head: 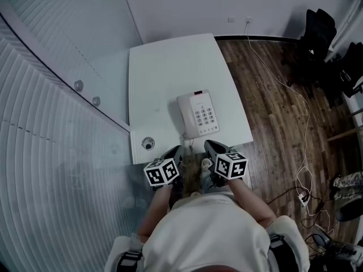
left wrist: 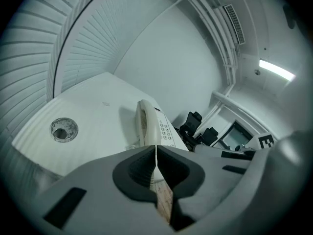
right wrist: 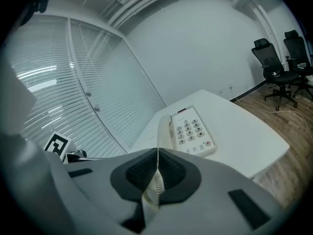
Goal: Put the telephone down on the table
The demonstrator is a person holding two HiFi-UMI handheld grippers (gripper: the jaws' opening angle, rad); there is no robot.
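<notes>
The white telephone point(head: 197, 115) rests flat on the white table point(head: 170, 67), keypad up, its handset lying in the cradle on its left side. It also shows in the left gripper view as the telephone point(left wrist: 149, 126) and in the right gripper view as the telephone point(right wrist: 188, 130). My left gripper point(head: 174, 151) and right gripper point(head: 212, 146) hover side by side at the table's near edge, just short of the phone and apart from it. In its own view the left gripper point(left wrist: 156, 153) is shut with nothing in it. The right gripper point(right wrist: 157, 155) is likewise shut and empty.
A round cable hole point(head: 148, 144) sits in the table's near left corner. A glass wall with blinds point(head: 51, 123) runs along the left. Black office chairs point(head: 317, 33) and loose cables point(head: 283, 84) are on the wooden floor to the right.
</notes>
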